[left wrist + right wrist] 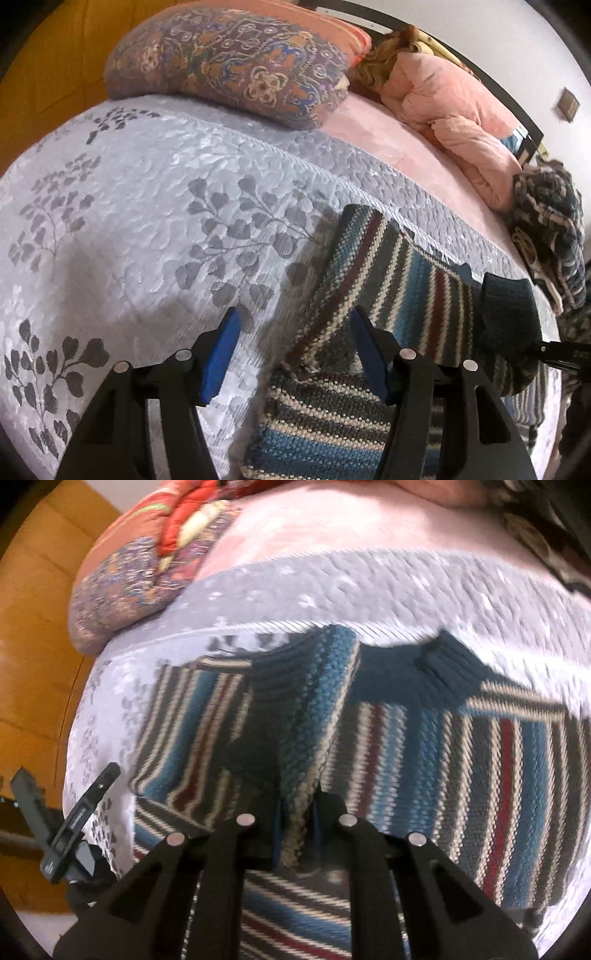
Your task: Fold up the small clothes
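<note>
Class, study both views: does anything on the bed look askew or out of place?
The striped sweater lies bunched and half-lifted, pinched in the right gripper, which suits folding. The left gripper is open and empty. Nothing looks spilled or damaged.

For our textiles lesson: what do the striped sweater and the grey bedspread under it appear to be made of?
Striped sweater: looks like chunky knitted yarn, possibly wool or acrylic; the stitch rows and ribbed dark collar are visible. Grey bedspread: seems a woven, slightly shiny fabric with a raised texture and a leaf pattern; the fibre cannot be told.
</note>
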